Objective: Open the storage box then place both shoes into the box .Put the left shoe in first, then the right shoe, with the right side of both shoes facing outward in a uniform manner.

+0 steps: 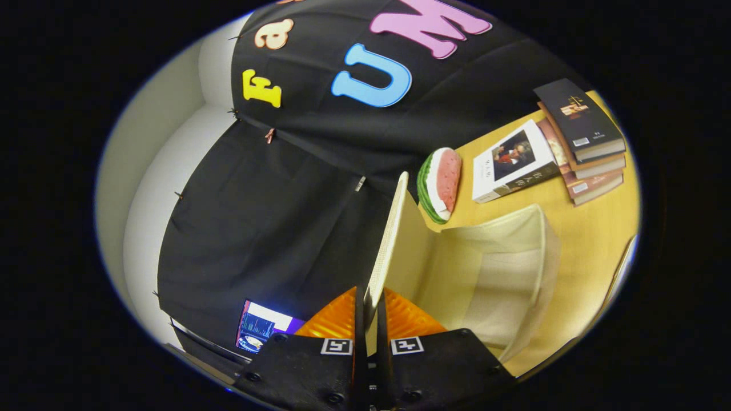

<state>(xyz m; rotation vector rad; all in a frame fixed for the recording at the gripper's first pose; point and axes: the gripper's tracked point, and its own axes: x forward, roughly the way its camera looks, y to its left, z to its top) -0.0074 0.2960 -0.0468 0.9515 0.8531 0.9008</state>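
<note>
Here the gripper (370, 319) is closed on the thin cream fabric lid (388, 245) of the cream fabric storage box (514, 274), both fingers pinching its edge, apparently to swing it open. The lid stands edge-on, long axis toward 12 o'clock. At 1 o'clock lies a watermelon-slice toy (442, 184), at 2 o'clock stacked books (571, 142) on the yellow wooden table (594, 240).

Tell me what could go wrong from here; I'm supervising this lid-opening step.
The tool is shut on the storage box lid, pinching just its thin edge, so the lid could slip free and drop shut. Swinging it further back might nudge the watermelon slice close behind the box.
</note>
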